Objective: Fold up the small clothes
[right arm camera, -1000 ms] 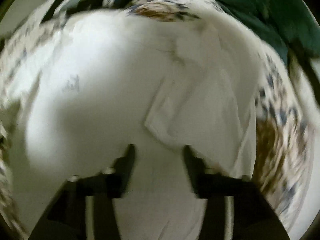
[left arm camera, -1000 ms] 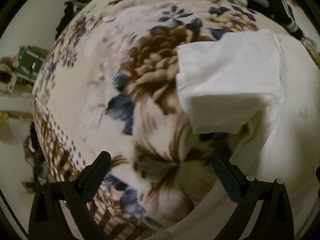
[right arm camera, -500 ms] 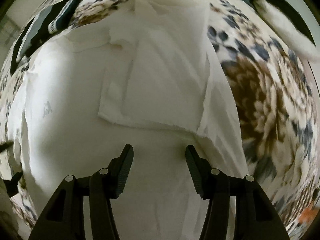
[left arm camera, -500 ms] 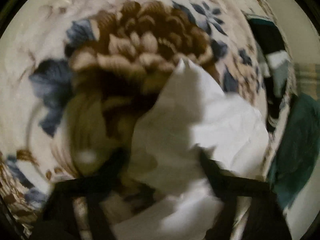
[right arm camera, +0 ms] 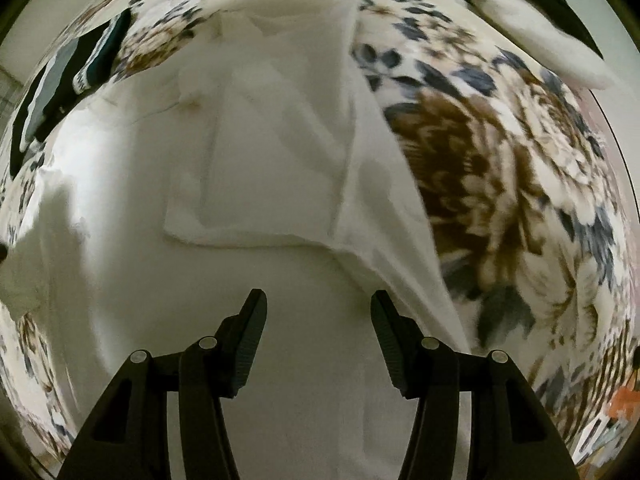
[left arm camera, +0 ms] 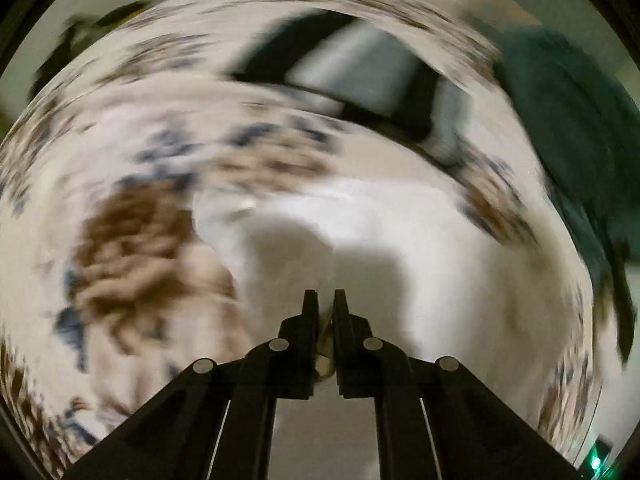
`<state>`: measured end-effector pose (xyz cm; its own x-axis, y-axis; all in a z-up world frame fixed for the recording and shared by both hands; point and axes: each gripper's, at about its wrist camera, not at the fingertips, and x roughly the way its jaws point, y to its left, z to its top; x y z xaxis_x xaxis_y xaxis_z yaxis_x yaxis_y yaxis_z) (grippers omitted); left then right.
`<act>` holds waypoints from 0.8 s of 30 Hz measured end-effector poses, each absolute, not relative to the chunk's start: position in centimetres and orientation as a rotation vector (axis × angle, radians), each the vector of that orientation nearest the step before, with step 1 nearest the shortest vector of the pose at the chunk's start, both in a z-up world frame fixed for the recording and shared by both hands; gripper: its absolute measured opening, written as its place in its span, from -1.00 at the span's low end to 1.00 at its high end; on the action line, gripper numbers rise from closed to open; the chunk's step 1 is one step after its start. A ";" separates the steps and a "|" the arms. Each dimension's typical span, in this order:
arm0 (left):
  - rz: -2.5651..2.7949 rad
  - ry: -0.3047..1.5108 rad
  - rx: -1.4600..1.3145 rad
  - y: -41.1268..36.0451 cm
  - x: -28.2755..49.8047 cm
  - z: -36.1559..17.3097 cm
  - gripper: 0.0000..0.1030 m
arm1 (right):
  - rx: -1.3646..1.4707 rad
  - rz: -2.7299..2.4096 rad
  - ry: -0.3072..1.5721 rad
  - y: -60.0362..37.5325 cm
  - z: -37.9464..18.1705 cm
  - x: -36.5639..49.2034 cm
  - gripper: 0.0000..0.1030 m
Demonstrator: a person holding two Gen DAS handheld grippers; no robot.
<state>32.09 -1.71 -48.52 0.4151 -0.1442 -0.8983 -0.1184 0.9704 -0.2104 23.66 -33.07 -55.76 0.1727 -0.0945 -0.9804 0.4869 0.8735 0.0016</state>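
A white shirt (right arm camera: 168, 280) lies spread on a floral blanket (right arm camera: 500, 168). Its right sleeve (right arm camera: 272, 168) is folded in over the body. My right gripper (right arm camera: 318, 308) is open and empty, just above the shirt's body below that folded sleeve. In the blurred left wrist view, my left gripper (left arm camera: 326, 300) is shut on a pinch of the white shirt (left arm camera: 400, 232), with cloth showing between the fingers. The floral blanket (left arm camera: 132, 240) lies to its left.
A black and grey striped garment (left arm camera: 360, 68) lies on the blanket beyond the shirt and also shows in the right wrist view (right arm camera: 52, 80). A dark green garment (left arm camera: 568, 128) lies at the right. A white cushion-like object (right arm camera: 540, 40) rests at the blanket's far right.
My left gripper has closed on the white shirt's cloth and is swinging with it; it was open before. My right gripper stays open over the shirt and has shifted slightly.
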 end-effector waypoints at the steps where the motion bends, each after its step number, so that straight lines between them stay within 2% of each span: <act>1: -0.063 1.143 -0.224 -3.7 31.9 -48.6 -0.89 | 0.354 -0.432 1.341 -33.4 -55.4 23.4 0.10; 2: -0.139 1.154 -0.173 -5.9 31.4 -48.9 -0.82 | 0.356 -0.441 1.341 -33.9 -55.1 22.9 0.10; 7: -0.274 1.233 -0.101 -9.8 29.3 -49.9 -0.81 | 0.385 -0.454 1.342 -35.5 -53.5 21.9 0.10; 9: -0.259 1.252 -0.086 -8.1 28.4 -50.0 -0.52 | 0.403 -0.432 1.338 -35.8 -52.9 22.2 0.10; 11: -0.220 1.262 -0.093 -6.4 28.4 -50.1 0.23 | 0.418 -0.390 1.333 -35.6 -52.3 22.7 0.10; 12: -0.182 1.267 -0.104 -5.3 28.5 -50.2 0.36 | 0.430 -0.364 1.330 -35.4 -52.1 23.1 0.10; 18: 0.061 1.241 -0.119 2.3 29.1 -50.2 0.40 | 0.528 -0.157 1.303 -32.6 -51.8 28.3 0.11; 24: 0.178 1.234 -0.096 5.4 31.9 -51.0 0.40 | 0.607 -0.053 1.357 -30.2 -55.6 36.8 0.11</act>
<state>31.90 5.42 -51.03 0.3193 0.0835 -0.9440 -0.1869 0.9821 0.0237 36.76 -30.18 -55.59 0.2359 0.3055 -0.9225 0.3766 0.8463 0.3767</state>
